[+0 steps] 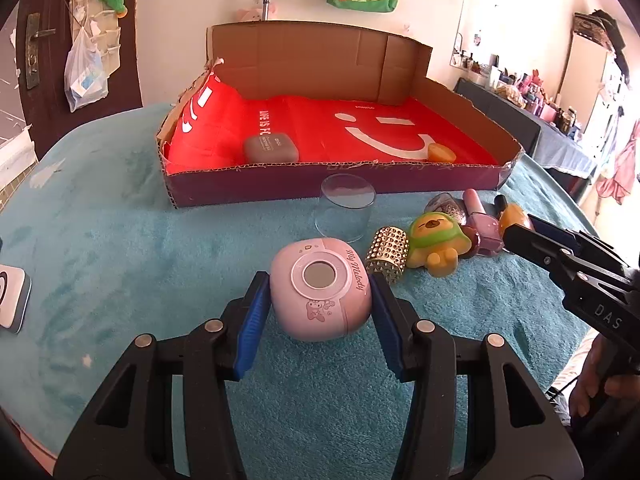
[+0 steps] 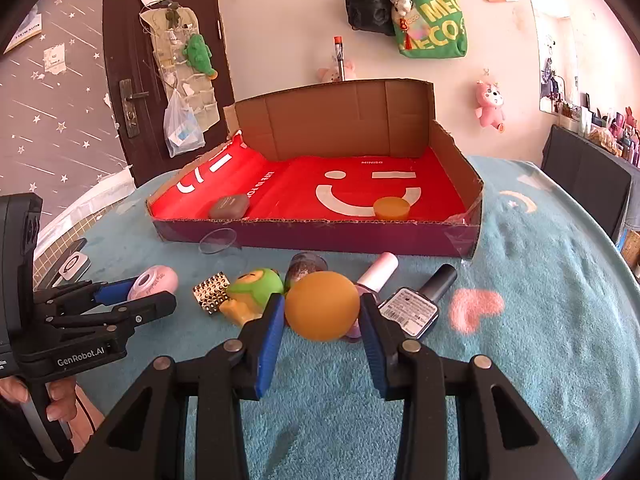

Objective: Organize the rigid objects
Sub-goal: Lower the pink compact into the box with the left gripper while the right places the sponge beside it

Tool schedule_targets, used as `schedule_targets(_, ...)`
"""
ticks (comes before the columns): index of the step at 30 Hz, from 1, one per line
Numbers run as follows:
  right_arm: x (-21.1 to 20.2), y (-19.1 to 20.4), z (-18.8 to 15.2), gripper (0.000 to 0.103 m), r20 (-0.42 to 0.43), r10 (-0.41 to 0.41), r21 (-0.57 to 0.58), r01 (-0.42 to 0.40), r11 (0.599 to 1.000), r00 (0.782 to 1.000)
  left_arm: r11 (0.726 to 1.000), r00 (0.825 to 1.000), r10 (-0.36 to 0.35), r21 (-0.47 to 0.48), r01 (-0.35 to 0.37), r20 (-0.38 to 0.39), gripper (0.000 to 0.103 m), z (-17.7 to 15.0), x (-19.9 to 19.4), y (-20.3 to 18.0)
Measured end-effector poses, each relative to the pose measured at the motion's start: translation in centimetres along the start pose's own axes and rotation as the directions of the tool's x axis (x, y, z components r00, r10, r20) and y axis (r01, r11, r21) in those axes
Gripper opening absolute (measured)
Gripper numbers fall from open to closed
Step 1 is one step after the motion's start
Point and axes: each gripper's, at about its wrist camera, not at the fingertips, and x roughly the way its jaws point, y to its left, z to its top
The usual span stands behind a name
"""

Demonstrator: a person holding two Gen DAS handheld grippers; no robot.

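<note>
Holding one ball (image 2: 322,306); one case (image 1: 320,289)

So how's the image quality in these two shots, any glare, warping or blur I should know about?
Left wrist view: daylight blows out the upper right wall, the fisheye bows the cardboard box, the pink case in the left claw is sharp. Right wrist view: dark corners, washed-out right edge, the orange ball in the right claw is crisp.
</note>
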Motion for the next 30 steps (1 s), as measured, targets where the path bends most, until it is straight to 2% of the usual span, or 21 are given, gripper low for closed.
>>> schedule_targets(6, 0.2, 0.0, 0.2, 0.04, -0.005, 0.008, -0.002, -0.008, 1.0, 1.0, 1.0, 0.999, -0.024, 0.02, 0.023, 0.03, 0.048, 0.6, -0.6, -0.3)
schedule_targets(10, 0.5, -0.2, 1.3, 0.04, -0.005, 0.024, -0.009, -0.024, 1.0, 1.0, 0.998, 0.997, -0.048, 0.045, 0.046, 0.062, 0.048, 2.3, -0.7, -0.5)
schedule_targets(13, 0.9, -0.4, 2.9, 0.04, 0.007, 0.047, -0.024, -0.046, 0.999, 0.999, 0.994, 0.993, -0.096, 0.064, 0.091, 0.072, 0.048, 4.1, -0.2, -0.7)
schedule_targets(16, 1.7, -0.7, 4.7, 0.04, 0.019, 0.072, -0.042, -0.071, 0.997, 0.997, 0.982, 0.983, -0.183, 0.065, 0.18, 0.034, 0.048, 6.2, 1.1, -0.7)
schedule_targets(18, 2.7, -0.9, 6.0, 0.04, 0.007, 0.096, -0.058, -0.095, 0.994, 0.995, 0.975, 0.977, -0.212, 0.073, 0.21, 0.009, 0.048, 7.5, 2.2, -0.7)
schedule_targets(25, 7.7, -1.4, 9.2, 0.04, -0.119, 0.154, -0.149, -0.171, 0.974, 0.981, 0.955, 0.973, -0.22, 0.19, 0.228, -0.065, 0.048, 11.0, 6.0, -1.7)
schedule_targets(30, 10.8, -1.9, 10.4, 0.04, -0.218, 0.162, -0.201, -0.207, 0.958, 0.962, 0.945, 0.966, -0.213, 0.222, 0.242, -0.145, 0.048, 12.2, 9.1, -1.7)
